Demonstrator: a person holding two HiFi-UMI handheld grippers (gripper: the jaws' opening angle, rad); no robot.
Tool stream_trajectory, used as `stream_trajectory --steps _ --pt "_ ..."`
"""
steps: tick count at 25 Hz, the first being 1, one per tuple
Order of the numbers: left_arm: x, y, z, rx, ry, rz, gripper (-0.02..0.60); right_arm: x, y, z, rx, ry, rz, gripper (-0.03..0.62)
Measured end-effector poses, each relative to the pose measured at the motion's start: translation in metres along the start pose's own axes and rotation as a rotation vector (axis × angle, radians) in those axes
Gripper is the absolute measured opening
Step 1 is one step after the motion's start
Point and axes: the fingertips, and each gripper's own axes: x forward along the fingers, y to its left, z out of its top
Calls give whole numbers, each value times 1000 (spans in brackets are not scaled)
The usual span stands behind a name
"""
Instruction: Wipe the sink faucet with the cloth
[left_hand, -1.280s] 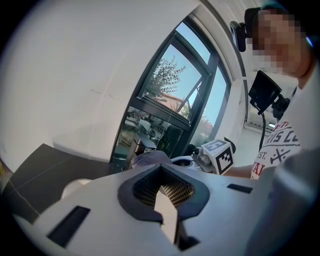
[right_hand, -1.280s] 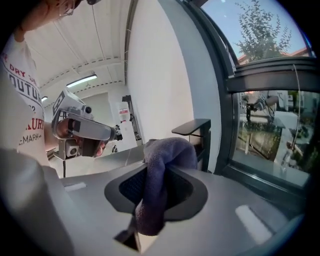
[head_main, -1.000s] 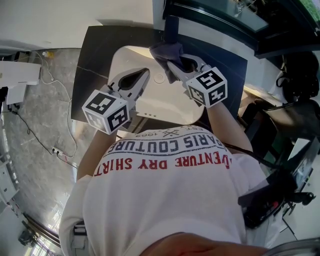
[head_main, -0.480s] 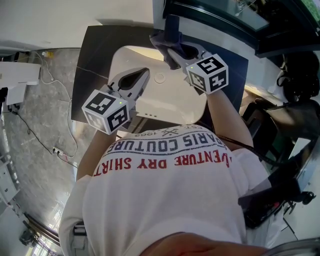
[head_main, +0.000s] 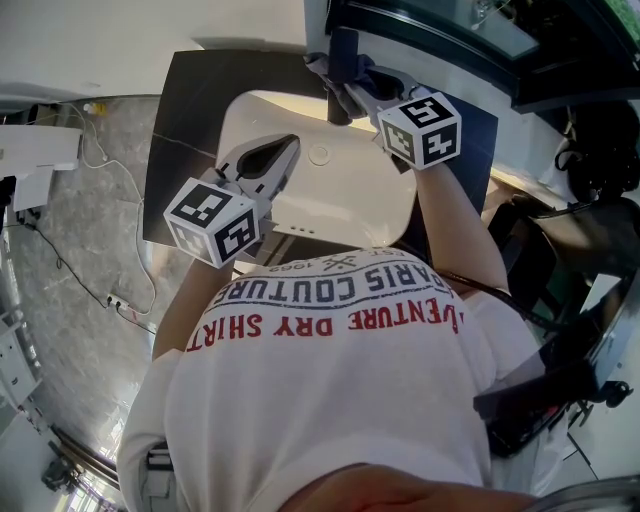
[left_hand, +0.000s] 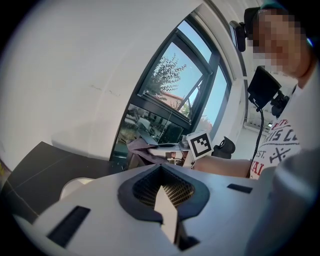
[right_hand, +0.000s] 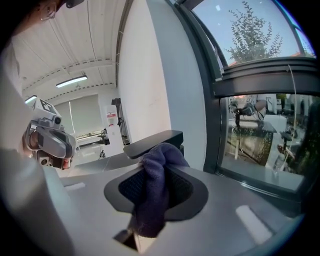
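Observation:
In the head view a dark faucet (head_main: 342, 52) stands at the far rim of the white sink (head_main: 375, 205). My right gripper (head_main: 340, 88) is right at the faucet, shut on a purple-blue cloth (head_main: 372, 76) bunched against it. The right gripper view has the cloth (right_hand: 152, 192) clamped between the jaws of that gripper (right_hand: 159, 159), with the faucet's flat dark spout (right_hand: 152, 141) just beyond and touching the cloth's top. Over the basin's near left side my left gripper (head_main: 288, 148) hangs shut and empty. In the left gripper view, its jaws (left_hand: 161, 174) meet with nothing between them.
The sink sits in a dark countertop (head_main: 190, 105) under a dark-framed window (head_main: 470, 40). A round drain (head_main: 319, 155) lies mid-basin. White cables (head_main: 112, 185) trail over the marble floor to the left, beside a white box (head_main: 35, 148).
My right gripper has carried the cloth away from me, from above the basin up against the faucet. The left gripper has stayed put.

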Motion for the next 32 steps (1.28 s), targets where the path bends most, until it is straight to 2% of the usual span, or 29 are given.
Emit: stream_trajectory --steps 3,12,19,27,32 --pt "0 -1 1 1 2 -1 1 0 1 1 0 -13 1 81" --pt "3 -9 -3 17 -10 -14 2 -18 23 1 -86 -84 37 80" --pt "7 -12 -5 15 -5 -22 2 -27 37 -6 -79 -94 64 80" --pt "11 -16 -6 13 -7 -16 2 -43 39 -9 -63 -98 54 80" --pt "18 -25 -5 29 10 -31 2 -81 32 -7 -24 -158 -21 80"
